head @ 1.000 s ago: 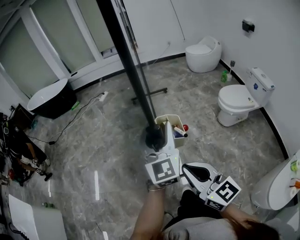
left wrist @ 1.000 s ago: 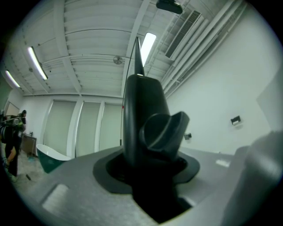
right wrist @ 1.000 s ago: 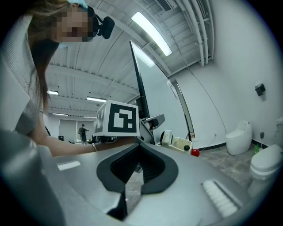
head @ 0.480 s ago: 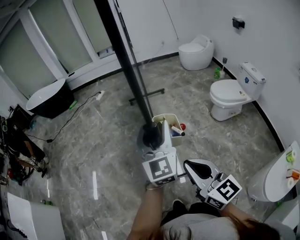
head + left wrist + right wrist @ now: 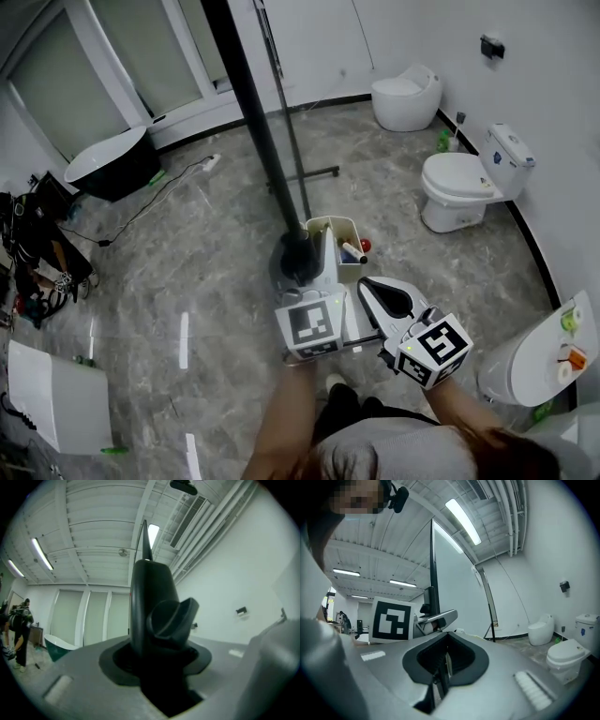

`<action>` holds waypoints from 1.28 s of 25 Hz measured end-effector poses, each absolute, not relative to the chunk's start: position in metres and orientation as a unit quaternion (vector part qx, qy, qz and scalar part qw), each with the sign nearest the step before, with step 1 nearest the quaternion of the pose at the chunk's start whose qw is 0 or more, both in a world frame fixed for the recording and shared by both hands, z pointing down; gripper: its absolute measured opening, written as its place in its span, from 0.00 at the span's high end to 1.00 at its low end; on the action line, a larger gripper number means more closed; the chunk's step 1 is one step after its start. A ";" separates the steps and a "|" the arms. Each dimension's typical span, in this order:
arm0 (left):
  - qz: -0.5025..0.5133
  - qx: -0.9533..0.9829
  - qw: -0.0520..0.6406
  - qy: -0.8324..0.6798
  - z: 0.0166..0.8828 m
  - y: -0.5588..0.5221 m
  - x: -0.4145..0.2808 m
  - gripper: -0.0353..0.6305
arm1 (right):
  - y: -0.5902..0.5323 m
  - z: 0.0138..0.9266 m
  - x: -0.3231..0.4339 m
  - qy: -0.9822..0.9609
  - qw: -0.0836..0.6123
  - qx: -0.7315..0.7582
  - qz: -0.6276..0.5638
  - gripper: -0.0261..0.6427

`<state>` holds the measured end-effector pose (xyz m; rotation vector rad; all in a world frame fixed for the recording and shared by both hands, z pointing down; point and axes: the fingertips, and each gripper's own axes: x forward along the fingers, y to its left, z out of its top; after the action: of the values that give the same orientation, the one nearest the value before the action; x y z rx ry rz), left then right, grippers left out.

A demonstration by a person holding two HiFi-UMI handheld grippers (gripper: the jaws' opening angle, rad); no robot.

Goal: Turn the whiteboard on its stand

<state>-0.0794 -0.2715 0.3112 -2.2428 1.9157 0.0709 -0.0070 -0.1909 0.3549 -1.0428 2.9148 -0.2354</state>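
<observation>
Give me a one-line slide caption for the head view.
The left gripper grips the black knob on the whiteboard stand's pole; right gripper, shut, hangs beside it.

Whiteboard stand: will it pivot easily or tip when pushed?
Probably stiff: the black post in the left claw looks rigid. Likely top-heavy, tall on a slim floor bar. May slide on the glossy floor.

Head view steeply down; gripper views upward; toilet (image 5: 464,192) shared with right gripper view.
</observation>
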 end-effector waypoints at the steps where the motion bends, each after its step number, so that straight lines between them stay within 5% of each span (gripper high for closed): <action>1: 0.023 -0.756 0.097 0.647 0.311 -0.265 -0.076 0.65 | -0.189 0.353 -0.004 0.938 0.015 -0.337 -0.075 0.96; 32: 0.034 -0.757 0.093 0.646 0.299 -0.055 -0.010 0.64 | -0.018 0.281 0.041 0.930 -0.031 -0.365 -0.017 0.96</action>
<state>-0.0096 -0.0548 0.2992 -2.2453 1.9186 0.1001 0.0409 -0.0177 0.2810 -1.1687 2.9826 -0.0545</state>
